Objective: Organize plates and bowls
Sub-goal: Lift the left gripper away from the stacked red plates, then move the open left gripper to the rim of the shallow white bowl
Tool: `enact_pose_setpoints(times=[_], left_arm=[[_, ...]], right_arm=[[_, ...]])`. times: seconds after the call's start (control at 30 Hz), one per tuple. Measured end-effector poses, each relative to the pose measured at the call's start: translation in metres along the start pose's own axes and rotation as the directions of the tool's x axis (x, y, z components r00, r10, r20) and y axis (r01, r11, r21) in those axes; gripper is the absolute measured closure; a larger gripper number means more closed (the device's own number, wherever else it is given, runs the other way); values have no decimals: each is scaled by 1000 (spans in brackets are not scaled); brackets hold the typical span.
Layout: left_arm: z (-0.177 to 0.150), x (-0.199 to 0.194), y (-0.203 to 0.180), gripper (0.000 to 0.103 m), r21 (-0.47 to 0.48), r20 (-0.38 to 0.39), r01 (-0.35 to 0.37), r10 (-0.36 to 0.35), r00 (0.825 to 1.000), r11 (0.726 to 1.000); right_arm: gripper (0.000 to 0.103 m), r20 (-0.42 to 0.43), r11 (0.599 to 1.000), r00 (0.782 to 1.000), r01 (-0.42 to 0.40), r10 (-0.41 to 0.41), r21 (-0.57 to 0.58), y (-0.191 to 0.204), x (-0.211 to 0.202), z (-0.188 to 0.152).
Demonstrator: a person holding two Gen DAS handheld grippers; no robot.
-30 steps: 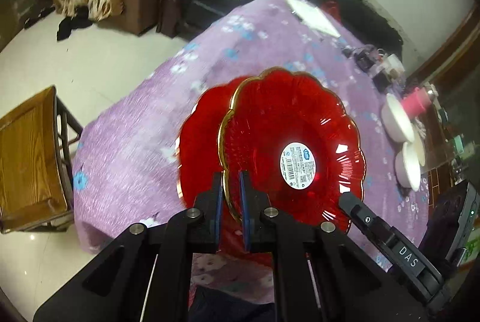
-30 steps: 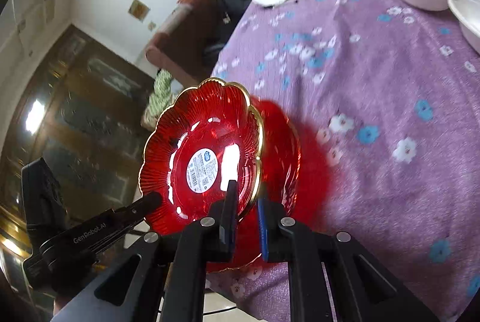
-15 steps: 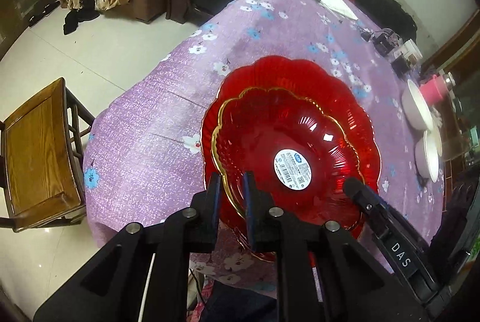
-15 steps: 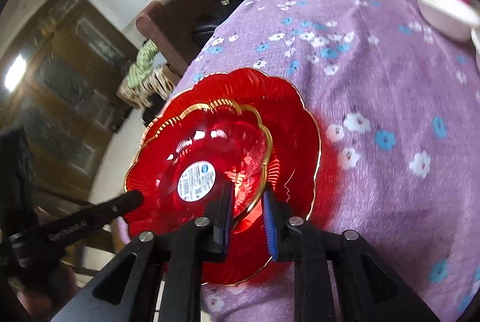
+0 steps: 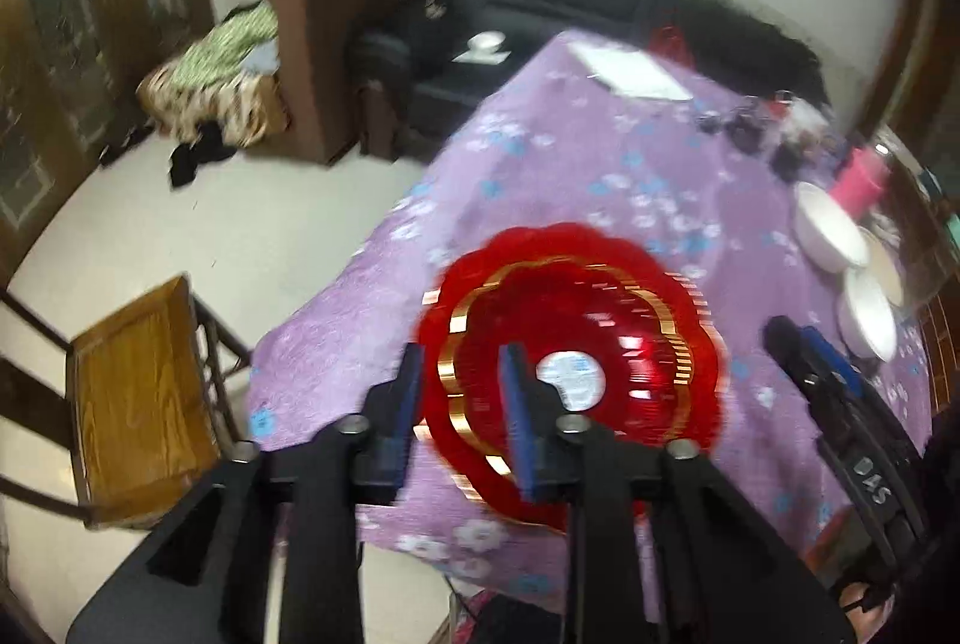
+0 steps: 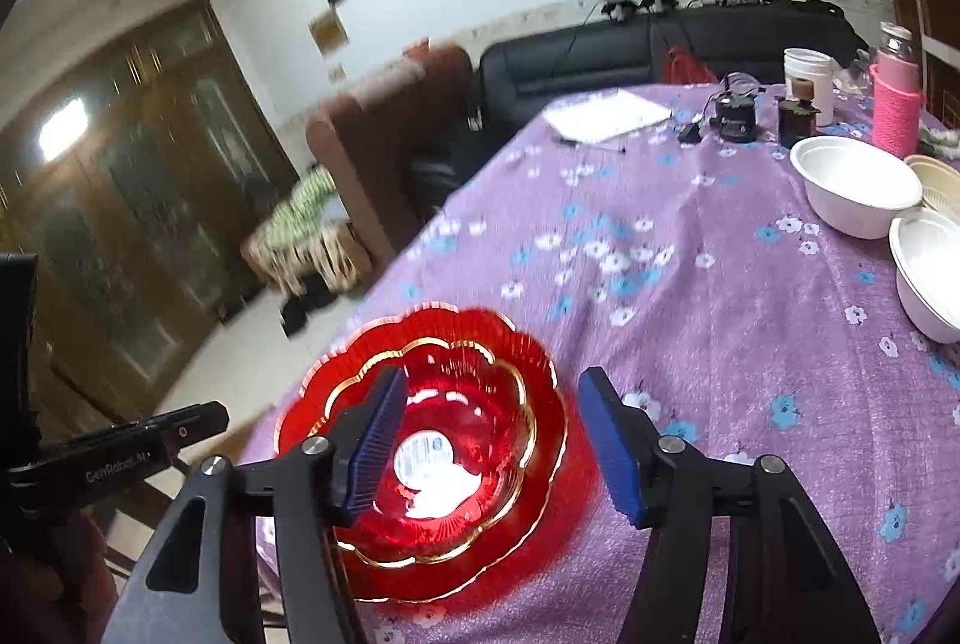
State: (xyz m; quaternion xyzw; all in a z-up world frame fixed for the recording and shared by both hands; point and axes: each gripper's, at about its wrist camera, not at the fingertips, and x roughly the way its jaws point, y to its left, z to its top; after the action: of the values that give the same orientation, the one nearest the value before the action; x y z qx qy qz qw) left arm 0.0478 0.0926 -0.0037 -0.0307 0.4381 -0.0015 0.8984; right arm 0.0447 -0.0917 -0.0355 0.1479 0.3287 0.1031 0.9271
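Observation:
A small red scalloped plate (image 5: pixel 600 344) with a gold rim and a white sticker lies stacked inside a larger red plate (image 5: pixel 540 239) near the table's corner. Both also show in the right wrist view, small plate (image 6: pixel 468 404) on large plate (image 6: pixel 480 323). My left gripper (image 5: pixel 462 404) is open, its fingers raised above the stack's left edge. My right gripper (image 6: pixel 498 440) is open wide above the stack, holding nothing. Two white bowls (image 6: pixel 855 185) (image 6: pixel 930 272) sit at the table's far right.
The table wears a purple flowered cloth (image 6: pixel 690 314). A cream basket-like bowl (image 6: pixel 936 182), a pink bottle (image 6: pixel 894 104), a white cup (image 6: pixel 807 74), small dark gadgets (image 6: pixel 735 116) and a paper (image 6: pixel 606 116) stand at the far end. A wooden chair (image 5: pixel 138 392) stands left of the table.
Both grippers have opened and let go of the small red plate, which now rests in the larger plate. Both grippers have pulled up and back from the stack.

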Motion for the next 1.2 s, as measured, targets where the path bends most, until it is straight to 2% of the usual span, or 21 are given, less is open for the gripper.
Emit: enact_pose_setpoints(times=[0.03,0.07,0.1,0.23,0.43,0.63,0.97,1.2], left_arm=[[-2,-4,-10,53,16,15,16,-16,1000,1000],[-5,-7,-19,44,32,29,30,-30,999,999],[-8,-10,-33,42,57,47,46,-49,998,997],[-16,-11,-82,42,147,59,103,-113,992,984],[-25,-3,-142,42,203,5,176,-181,984,963],[-21,5,-199,42,249,59,162,-182,982,955],[-11,18,-278,42,313,55,198,-225,973,929],[3,36,-312,42,324,37,208,-232,972,923]], right_arm=[[41,8,1000,1000,-7,7,7,-3,-1,2],[41,26,1000,999,-19,19,20,-10,-7,0],[40,38,999,999,-23,22,29,-15,-8,2],[33,85,997,996,-3,-4,73,-45,-26,-1],[30,152,991,986,56,-74,119,-94,-60,0],[26,216,980,963,132,-163,150,-144,-99,4],[26,249,949,925,242,-288,201,-226,-143,25],[26,236,933,919,254,-314,254,-269,-144,38]])
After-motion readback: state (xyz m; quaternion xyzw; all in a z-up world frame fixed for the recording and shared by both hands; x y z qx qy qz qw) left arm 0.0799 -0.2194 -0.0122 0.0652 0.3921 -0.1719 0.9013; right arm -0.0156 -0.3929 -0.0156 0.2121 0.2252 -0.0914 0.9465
